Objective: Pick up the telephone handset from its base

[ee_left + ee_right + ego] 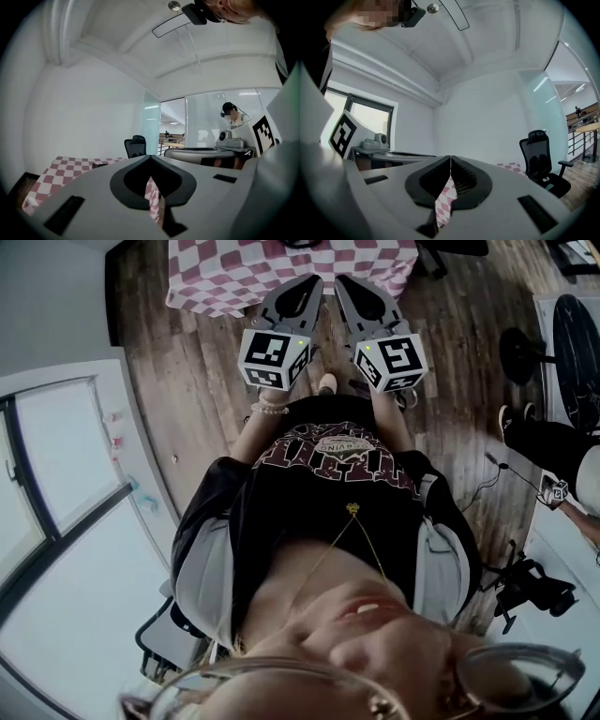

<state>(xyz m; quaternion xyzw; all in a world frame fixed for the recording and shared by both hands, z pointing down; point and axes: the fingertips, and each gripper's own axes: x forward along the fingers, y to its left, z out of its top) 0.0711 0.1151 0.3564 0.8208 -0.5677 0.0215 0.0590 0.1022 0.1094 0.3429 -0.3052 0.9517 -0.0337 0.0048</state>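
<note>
No telephone shows clearly in any view. A table under a pink-and-white checkered cloth (234, 273) stands ahead of me, also the cloth (61, 169) in the left gripper view. A small dark thing (99, 165) lies on it, too small to name. My left gripper (314, 280) and right gripper (339, 280) are held side by side at waist height, pointing level toward the table and short of its edge. Both have their jaws closed together with nothing between them, as the left gripper (150, 156) and right gripper (450, 157) show in their own views.
A black office chair (541, 154) stands beyond the table, also the chair (136, 145). Another person (232, 116) stands at the right by a desk. Wooden floor (187, 381) lies below. Black stand gear (530, 589) sits at my right. Windows (56, 456) line the left wall.
</note>
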